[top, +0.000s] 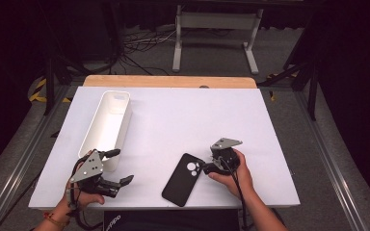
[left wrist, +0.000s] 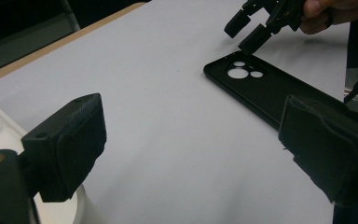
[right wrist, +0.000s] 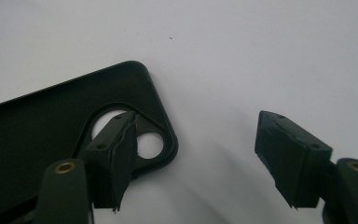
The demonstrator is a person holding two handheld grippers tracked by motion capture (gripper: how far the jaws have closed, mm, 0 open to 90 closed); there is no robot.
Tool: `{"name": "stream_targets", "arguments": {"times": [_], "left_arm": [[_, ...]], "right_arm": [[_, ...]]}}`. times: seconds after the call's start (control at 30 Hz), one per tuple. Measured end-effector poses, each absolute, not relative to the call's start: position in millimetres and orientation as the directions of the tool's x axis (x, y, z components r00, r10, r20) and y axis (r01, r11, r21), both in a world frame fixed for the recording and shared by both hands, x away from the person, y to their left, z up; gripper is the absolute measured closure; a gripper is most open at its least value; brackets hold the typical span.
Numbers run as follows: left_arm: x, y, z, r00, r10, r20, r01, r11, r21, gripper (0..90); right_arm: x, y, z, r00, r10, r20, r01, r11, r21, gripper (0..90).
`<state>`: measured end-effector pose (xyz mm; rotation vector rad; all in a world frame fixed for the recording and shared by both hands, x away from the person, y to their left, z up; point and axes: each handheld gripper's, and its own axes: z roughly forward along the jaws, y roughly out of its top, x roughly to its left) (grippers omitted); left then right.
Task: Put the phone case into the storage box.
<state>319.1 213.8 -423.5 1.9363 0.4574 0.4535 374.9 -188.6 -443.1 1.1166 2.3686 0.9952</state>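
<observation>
White bin (top: pixel 107 126) lies at the tabletop's (top: pixel 173 120) left side. Left claw (top: pixel 116 167) sits just beside its near end, jaws spread wide, holding nothing. Black phone case (top: pixel 183 179) lies flat near the front edge. Right claw (top: pixel 207 167) is open at the case's camera corner, one jaw over the cutout.

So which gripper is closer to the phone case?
The right gripper. It sits right at the camera-hole end of the black phone case, while the left gripper waits near the white bin.
</observation>
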Motion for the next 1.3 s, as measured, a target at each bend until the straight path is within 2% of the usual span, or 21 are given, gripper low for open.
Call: {"name": "stream_targets", "arguments": {"times": [0.27, 0.33, 0.4, 0.6, 0.73, 1.13, 1.3], "left_arm": [[320, 215, -424, 0.856, 0.505, 0.113, 0.108, -0.389, 0.915, 8.6], [320, 215, -424, 0.856, 0.506, 0.109, 0.113, -0.388, 0.915, 8.6], [320, 215, -424, 0.857, 0.503, 0.114, 0.108, -0.392, 0.914, 8.6], [319, 214, -424, 0.858, 0.502, 0.111, 0.113, -0.395, 0.912, 8.7], [319, 213, -424, 0.86, 0.498, 0.113, 0.117, -0.407, 0.906, 8.8], [319, 211, -425, 0.863, 0.492, 0.114, 0.122, -0.422, 0.898, 8.8], [319, 212, -424, 0.86, 0.498, 0.113, 0.123, -0.416, 0.901, 8.7]], "right_arm": [[376, -187, -448, -0.632, 0.775, 0.007, 0.555, 0.447, 0.702, 41.8], [378, -184, -451, -0.641, 0.768, 0.003, 0.552, 0.458, 0.697, 48.0], [378, -183, -451, -0.644, 0.765, -0.001, 0.548, 0.462, 0.697, 50.0], [376, -177, -454, -0.668, 0.744, -0.031, 0.521, 0.497, 0.694, 64.4], [372, -172, -455, -0.683, 0.729, -0.055, 0.497, 0.519, 0.695, 77.1], [379, -173, -451, -0.701, 0.713, -0.016, 0.518, 0.524, 0.676, 83.9], [379, -173, -450, -0.719, 0.693, -0.045, 0.482, 0.544, 0.687, 84.6]]}}
